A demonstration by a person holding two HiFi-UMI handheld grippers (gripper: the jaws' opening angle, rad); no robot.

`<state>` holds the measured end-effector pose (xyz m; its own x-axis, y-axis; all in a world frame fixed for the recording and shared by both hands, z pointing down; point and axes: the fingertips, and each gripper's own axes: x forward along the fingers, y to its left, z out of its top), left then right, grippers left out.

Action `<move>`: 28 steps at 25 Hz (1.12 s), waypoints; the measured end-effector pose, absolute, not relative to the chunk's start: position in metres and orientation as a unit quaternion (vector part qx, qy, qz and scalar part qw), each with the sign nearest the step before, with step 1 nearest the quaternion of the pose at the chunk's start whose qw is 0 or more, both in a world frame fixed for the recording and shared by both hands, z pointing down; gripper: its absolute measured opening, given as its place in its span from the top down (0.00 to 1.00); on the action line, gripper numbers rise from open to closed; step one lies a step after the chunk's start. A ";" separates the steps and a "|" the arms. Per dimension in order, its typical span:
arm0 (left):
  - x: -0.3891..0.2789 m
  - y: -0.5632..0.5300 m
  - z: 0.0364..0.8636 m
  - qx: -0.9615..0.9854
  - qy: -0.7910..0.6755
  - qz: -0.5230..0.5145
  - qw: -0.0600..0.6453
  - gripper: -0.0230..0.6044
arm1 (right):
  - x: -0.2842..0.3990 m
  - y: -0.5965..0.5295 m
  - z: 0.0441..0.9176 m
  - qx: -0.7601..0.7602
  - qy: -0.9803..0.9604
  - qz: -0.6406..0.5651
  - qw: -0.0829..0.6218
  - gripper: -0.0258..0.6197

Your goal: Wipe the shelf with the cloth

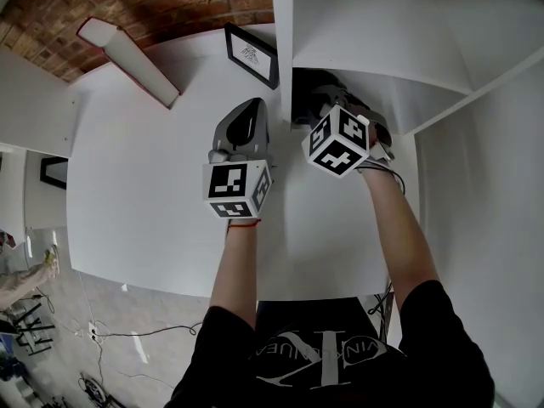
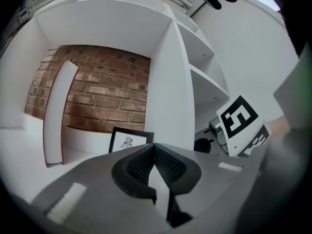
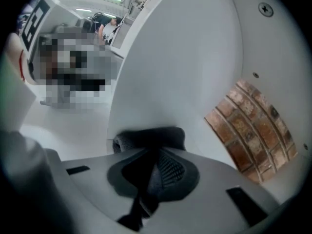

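The dark grey cloth (image 3: 146,136) is bunched against the white upright panel (image 3: 175,62) of the shelf. My right gripper (image 3: 156,152) is shut on it. In the head view the right gripper (image 1: 327,113) reaches into the compartment right of the divider (image 1: 283,49), and the cloth (image 1: 308,87) shows dark just beyond it. My left gripper (image 1: 246,117) hovers over the white shelf board (image 1: 153,194) left of the divider. It is shut with nothing between its jaws (image 2: 154,149).
A small black-framed picture (image 2: 129,141) leans at the back by the divider (image 2: 170,91). A white board with a red edge (image 2: 58,113) leans on the brick back wall (image 2: 107,91). More shelves (image 2: 207,77) rise at right. The floor with cables (image 1: 102,347) lies below.
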<state>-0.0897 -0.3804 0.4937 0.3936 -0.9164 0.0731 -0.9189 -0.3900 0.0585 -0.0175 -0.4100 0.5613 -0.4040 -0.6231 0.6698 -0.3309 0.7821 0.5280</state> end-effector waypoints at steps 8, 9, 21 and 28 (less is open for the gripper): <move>-0.091 -0.386 0.499 0.831 -0.554 0.021 0.044 0.95 | -0.025 -0.441 0.562 0.275 -0.830 -0.176 0.453 0.91; -0.092 -0.386 0.500 0.830 -0.555 0.021 0.045 0.95 | -0.025 -0.445 0.562 0.276 -0.831 -0.176 0.450 0.91; -0.088 -0.382 0.501 0.831 -0.554 0.027 0.050 0.95 | 0.014 -0.479 0.560 0.370 -0.806 -0.141 0.440 0.92; -0.080 -0.373 0.501 0.833 -0.550 0.026 0.055 0.95 | 0.063 -0.474 0.561 0.446 -0.761 -0.102 0.461 0.92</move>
<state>-0.0800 -0.3732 0.5012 0.3937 -0.9134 0.1035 -0.9191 -0.3889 0.0638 0.0627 -0.4740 0.5609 -0.1775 -0.7723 0.6099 -0.5847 0.5813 0.5658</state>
